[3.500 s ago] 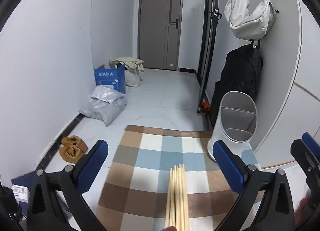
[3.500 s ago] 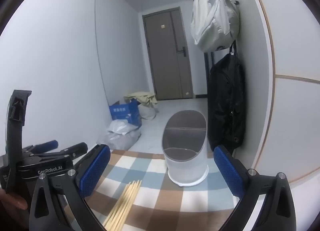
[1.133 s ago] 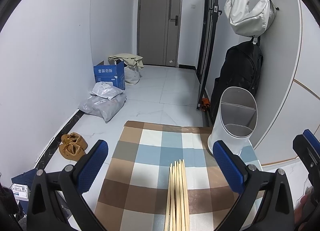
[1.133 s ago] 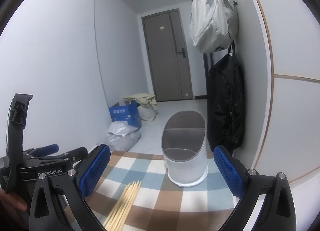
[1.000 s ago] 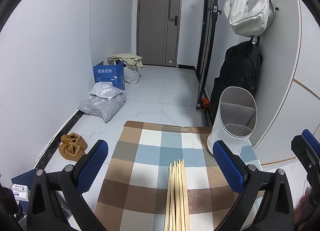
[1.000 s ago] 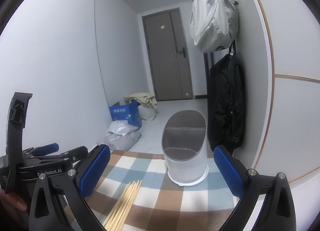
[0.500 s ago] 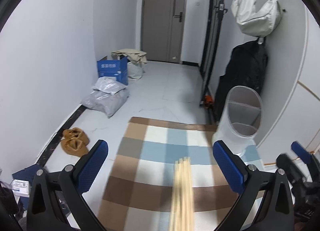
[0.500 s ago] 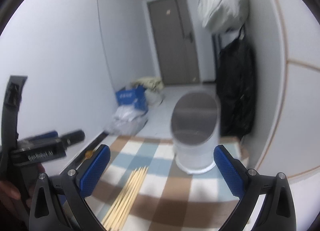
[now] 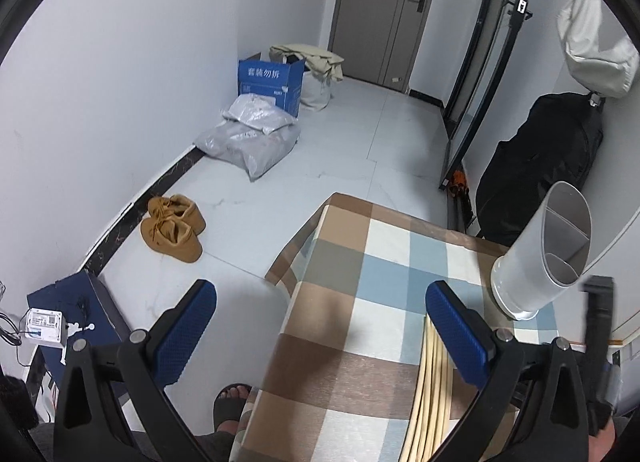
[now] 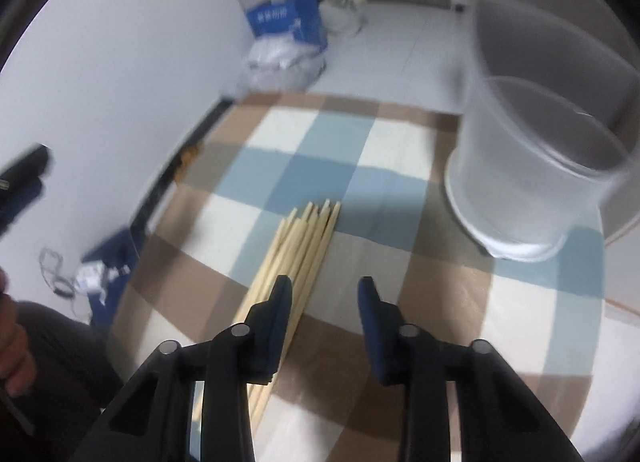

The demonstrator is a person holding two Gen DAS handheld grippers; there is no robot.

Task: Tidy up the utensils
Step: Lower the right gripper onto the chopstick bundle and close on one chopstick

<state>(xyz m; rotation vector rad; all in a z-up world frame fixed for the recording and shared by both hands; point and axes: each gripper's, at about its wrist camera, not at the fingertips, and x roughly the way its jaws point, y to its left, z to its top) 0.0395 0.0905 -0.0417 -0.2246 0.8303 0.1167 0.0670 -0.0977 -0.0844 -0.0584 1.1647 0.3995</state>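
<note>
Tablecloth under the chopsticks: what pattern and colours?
Checked tablecloth in brown, blue and white squares; clearest in the left wrist view.

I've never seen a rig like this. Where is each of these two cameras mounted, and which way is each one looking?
Left wrist view: sits on the left gripper, looking down over the checked tablecloth and hallway floor; its wide-open blue pads, a sandalled foot and the right gripper show.
Right wrist view: sits on the right gripper, tilted steeply at the chopsticks; its jaws have just been closing with nothing between them, and a hand shows.
Shared: tablecloth, chopsticks, white utensil holder, blue box.
</note>
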